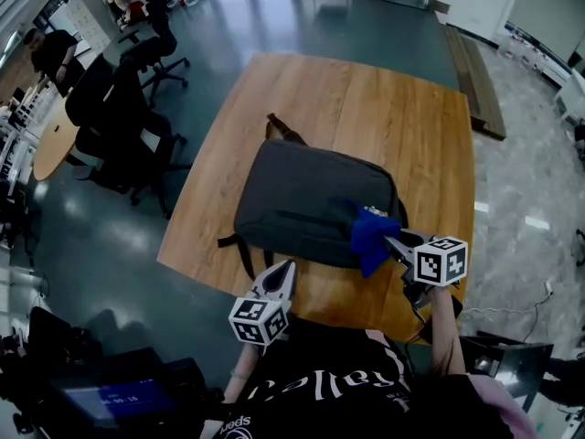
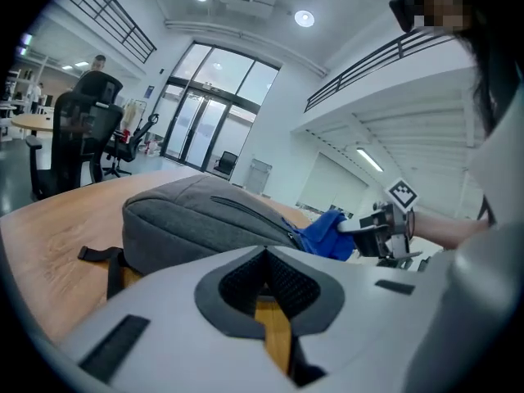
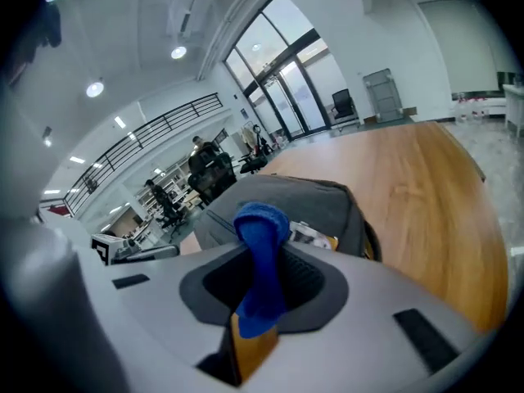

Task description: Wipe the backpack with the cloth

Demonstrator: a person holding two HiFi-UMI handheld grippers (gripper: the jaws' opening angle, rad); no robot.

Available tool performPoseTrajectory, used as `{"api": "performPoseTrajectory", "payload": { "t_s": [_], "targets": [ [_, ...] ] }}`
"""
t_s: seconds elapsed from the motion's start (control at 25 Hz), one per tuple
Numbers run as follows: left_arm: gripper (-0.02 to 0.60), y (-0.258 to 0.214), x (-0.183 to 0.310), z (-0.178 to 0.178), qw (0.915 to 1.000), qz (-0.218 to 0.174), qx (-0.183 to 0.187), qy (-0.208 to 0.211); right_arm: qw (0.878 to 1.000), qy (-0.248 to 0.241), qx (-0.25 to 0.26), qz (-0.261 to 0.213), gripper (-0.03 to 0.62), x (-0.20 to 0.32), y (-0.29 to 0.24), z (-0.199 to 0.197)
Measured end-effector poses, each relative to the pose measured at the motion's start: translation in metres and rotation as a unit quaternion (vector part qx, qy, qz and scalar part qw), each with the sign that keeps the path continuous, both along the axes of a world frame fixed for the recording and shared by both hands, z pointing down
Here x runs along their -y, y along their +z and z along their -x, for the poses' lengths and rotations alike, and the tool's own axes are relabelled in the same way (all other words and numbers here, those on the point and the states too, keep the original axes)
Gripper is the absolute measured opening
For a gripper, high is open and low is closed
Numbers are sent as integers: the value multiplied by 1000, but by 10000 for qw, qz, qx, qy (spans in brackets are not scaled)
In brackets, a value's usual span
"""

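Head view, nearest first: the wearer's dark top (image 1: 338, 391) with white lettering fills the bottom edge, and both tools reach out from it over the near edge of the wooden worktop (image 1: 384, 108).

The left gripper (image 1: 282, 276) points at the near edge of the backpack (image 1: 306, 199). It is just beside the bag, but whether it touches cannot be told. In the left gripper view its jaws are brought together with nothing between them, and only wood shows through the opening behind the tips.

The right gripper (image 1: 395, 241) is at the bag's near right corner. Its jaws are clamped on the blue cloth (image 1: 369, 236). In the right gripper view the cloth stands up from between the jaws as a rolled fold. In the head view it lies against that corner of the bag and hangs down over the bag's near side. A small printed label (image 3: 311, 236) shows on the bag just beside the cloth.

The backpack is dark grey and lies flat near the middle of the worktop. A black strap (image 1: 242, 250) trails off its near left side, and a brown handle (image 1: 279, 128) is at its far end.

Beyond the worktop is a teal floor (image 1: 274, 16). Black office chairs (image 1: 119, 108) stand to the left, beside a round table (image 1: 53, 140). A person in dark clothes (image 1: 50, 51) is at the far left edge.
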State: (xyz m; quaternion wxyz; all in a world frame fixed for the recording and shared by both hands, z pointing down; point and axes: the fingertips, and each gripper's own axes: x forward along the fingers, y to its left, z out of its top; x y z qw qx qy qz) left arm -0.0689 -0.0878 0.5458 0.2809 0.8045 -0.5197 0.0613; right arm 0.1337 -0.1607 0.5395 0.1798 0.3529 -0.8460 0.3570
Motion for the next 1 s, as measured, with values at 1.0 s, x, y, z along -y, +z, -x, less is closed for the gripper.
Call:
{"api": "performPoseTrajectory", "payload": {
  "t_s": [1.0],
  "targets": [
    [-2, -1, 0, 39, 9998, -14, 26, -212, 9759, -1461, 944, -1317, 66, 63, -128, 226]
  ]
}}
